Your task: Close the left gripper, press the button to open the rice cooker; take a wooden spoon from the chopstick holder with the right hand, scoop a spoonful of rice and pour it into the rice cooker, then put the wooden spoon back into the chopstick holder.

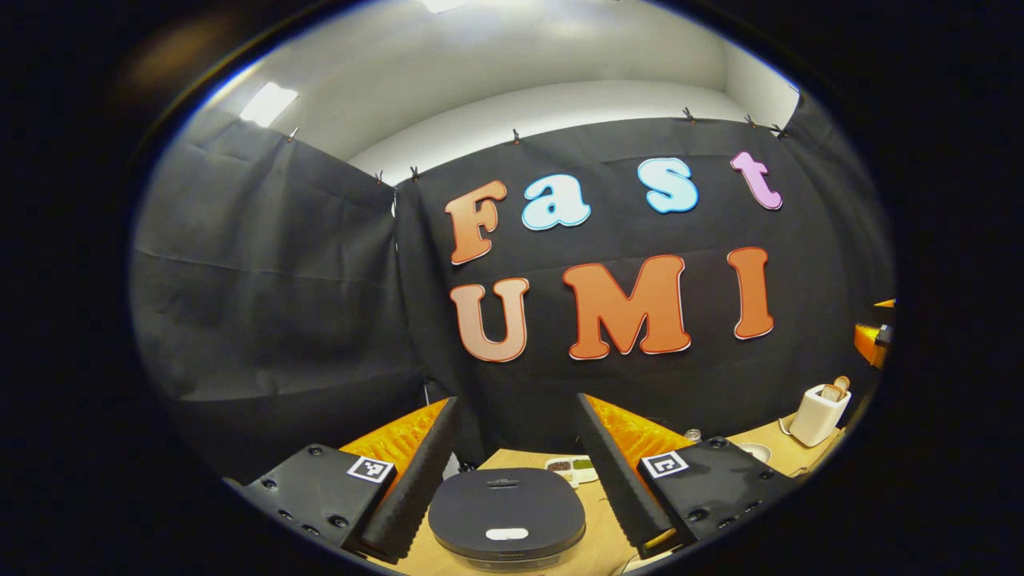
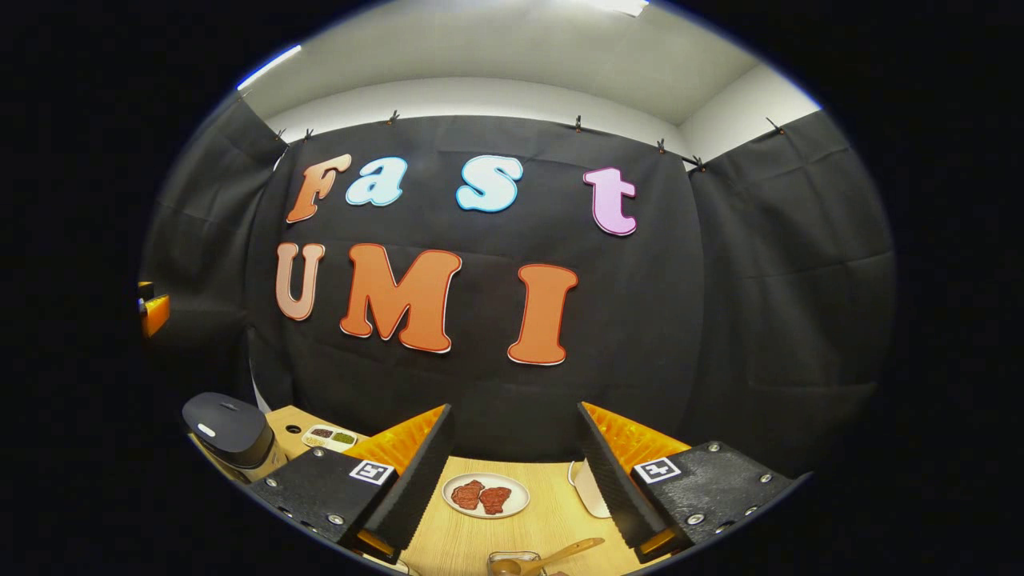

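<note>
Writing on the rice cooker (image 1: 506, 512) lid is too small to read. Left gripper (image 1: 512, 472) gapes wide, cooker at six o'clock between its fingers. Right gripper (image 2: 512, 472) gapes too; wooden spoon (image 2: 552, 556) at six o'clock near the table (image 2: 552, 504) edge.

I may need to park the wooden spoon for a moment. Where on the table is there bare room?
Bare wood lies just in front of the plate, up to the glass holder with the wooden spoon. It is tighter behind the rice cooker, where the small divided dish sits close.
</note>
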A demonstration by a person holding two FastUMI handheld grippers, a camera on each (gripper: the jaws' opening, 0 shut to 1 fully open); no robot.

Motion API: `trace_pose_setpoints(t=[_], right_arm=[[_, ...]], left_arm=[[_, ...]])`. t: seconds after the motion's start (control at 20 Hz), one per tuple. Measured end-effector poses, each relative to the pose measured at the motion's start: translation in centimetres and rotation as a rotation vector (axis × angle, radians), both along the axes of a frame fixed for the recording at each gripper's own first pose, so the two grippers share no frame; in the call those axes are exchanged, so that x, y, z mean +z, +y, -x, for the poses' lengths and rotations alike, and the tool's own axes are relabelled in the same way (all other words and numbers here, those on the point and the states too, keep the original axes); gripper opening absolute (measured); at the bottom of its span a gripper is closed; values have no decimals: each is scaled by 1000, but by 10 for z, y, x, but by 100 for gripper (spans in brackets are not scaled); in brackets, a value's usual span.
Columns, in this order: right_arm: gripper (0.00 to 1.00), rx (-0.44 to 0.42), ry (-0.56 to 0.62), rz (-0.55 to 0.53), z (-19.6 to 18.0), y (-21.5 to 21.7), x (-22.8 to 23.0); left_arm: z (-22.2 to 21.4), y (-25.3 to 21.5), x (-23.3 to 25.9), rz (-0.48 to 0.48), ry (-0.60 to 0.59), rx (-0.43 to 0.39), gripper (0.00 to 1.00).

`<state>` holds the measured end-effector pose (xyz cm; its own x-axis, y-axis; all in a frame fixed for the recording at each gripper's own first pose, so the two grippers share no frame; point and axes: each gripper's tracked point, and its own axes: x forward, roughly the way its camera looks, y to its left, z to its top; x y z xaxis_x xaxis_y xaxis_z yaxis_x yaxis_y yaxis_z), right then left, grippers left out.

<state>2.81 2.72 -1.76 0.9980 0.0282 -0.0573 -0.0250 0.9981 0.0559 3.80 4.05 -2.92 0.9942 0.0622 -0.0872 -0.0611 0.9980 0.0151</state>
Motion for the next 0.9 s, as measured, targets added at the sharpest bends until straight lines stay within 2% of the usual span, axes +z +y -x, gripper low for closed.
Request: trace_pose_setpoints(t=[0.05, 0.3, 0.35, 0.4, 0.45, 0.85, 0.9], right_arm=[[93, -1, 4, 0, 0, 0, -2], [93, 11, 43, -11, -6, 2, -16], [93, 12, 47, -12, -8, 1, -17], [93, 13, 53, -13, -12, 1, -17], [93, 13, 60, -14, -15, 2, -18], [93, 34, 99, -13, -25, 7, -29], [94, 36, 102, -6, -25, 8, -31]], left_arm=[[-4, 5, -4, -4, 21, 12, 92], [-12, 6, -16, -58, 83, 45, 48], [-10, 6, -21, -67, 98, 55, 30], [-12, -2, -28, -59, 126, 22, 12], [-10, -9, -39, -50, 165, 1, 7], [-8, 9, -133, 125, 597, 39, 2], [-8, 14, -142, 131, 632, 45, 5]])
